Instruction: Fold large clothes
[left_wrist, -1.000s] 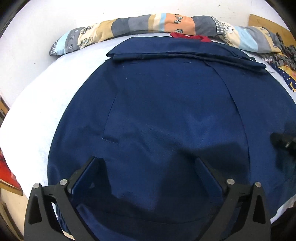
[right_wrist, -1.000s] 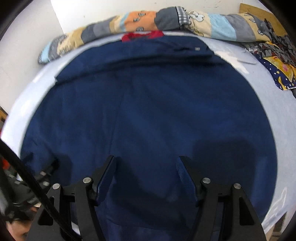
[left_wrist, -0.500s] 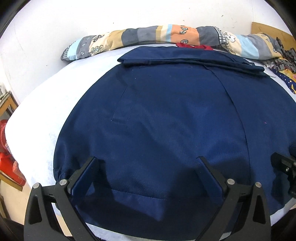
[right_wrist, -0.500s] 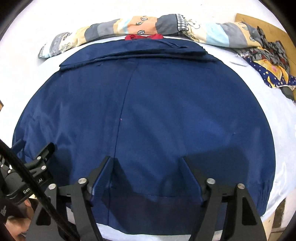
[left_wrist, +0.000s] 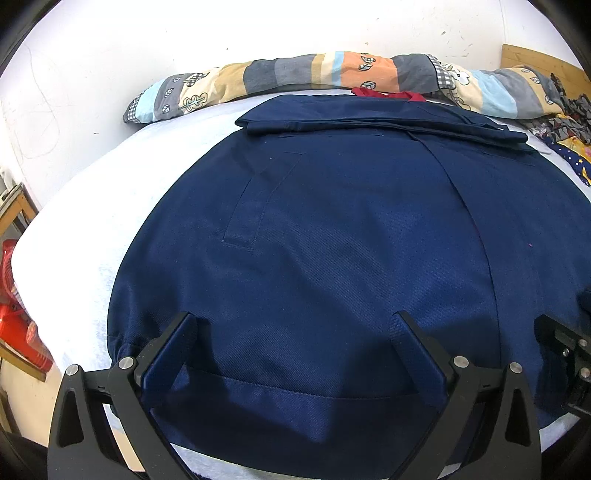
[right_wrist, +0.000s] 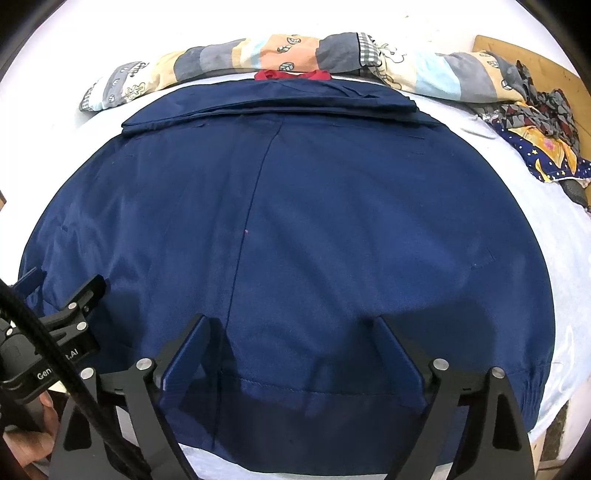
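A large navy blue jacket (left_wrist: 351, 236) (right_wrist: 295, 221) lies flat on a white bed, its folded far edge and a red collar (left_wrist: 388, 94) (right_wrist: 291, 75) toward the wall. My left gripper (left_wrist: 295, 328) hovers open over the jacket's near hem on the left side, nothing between its fingers. My right gripper (right_wrist: 291, 328) stands over the hem further right; its jaws are opening, with only the flat cloth below them. The right gripper's tip (left_wrist: 561, 347) shows at the right edge of the left wrist view. At the left of the right wrist view I see the left gripper (right_wrist: 74, 306).
A patchwork rolled quilt (left_wrist: 332, 77) (right_wrist: 314, 55) lies along the wall behind the jacket. Crumpled patterned clothes (right_wrist: 535, 133) sit at the back right by a wooden board (right_wrist: 535, 55). Something red (left_wrist: 18, 314) stands left of the bed (left_wrist: 92, 206).
Both grippers have drawn back toward the near hem, which now shows in both views. The right gripper's jaws have spread wider.
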